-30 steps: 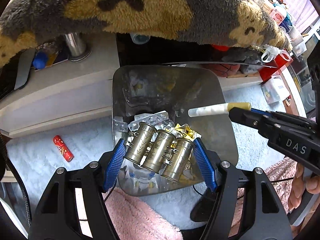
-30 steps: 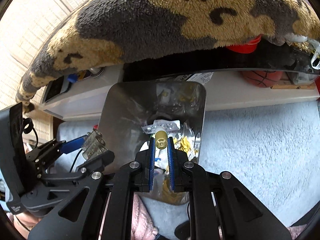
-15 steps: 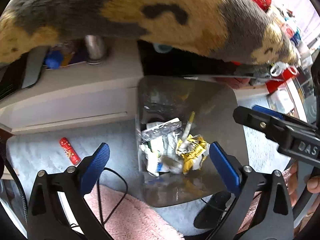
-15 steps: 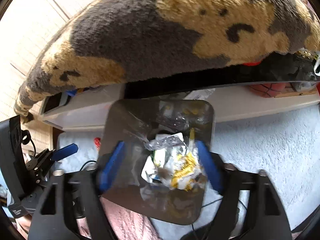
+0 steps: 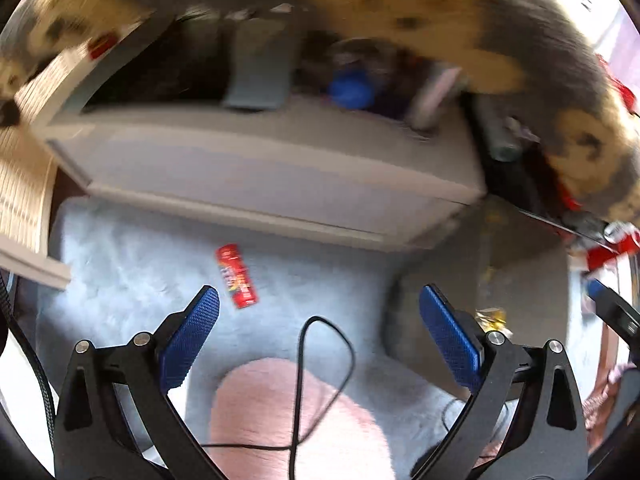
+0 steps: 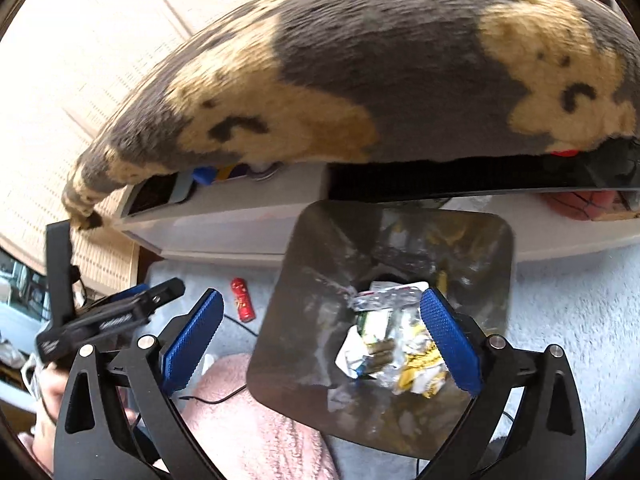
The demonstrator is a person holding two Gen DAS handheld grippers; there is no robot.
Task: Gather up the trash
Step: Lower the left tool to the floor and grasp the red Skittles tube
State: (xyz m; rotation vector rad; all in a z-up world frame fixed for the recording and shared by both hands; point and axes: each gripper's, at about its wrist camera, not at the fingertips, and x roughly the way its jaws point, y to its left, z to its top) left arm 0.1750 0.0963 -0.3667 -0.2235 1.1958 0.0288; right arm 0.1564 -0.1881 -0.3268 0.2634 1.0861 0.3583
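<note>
Trash left to collect is a small red tube (image 5: 236, 276) lying flat on the pale blue rug (image 5: 132, 248), at about eleven o'clock from the wide-open, empty left tool (image 5: 316, 312) and well apart from the metal bin (image 6: 404, 240) at three o'clock. It looks light, stiff and smooth, so it may roll; pinching across the middle of its length seems safest. The right tool (image 6: 320, 316), jaws just opened wide and holding nothing, hangs over the bin, where crumpled wrappers (image 6: 400, 344) sit.
</note>
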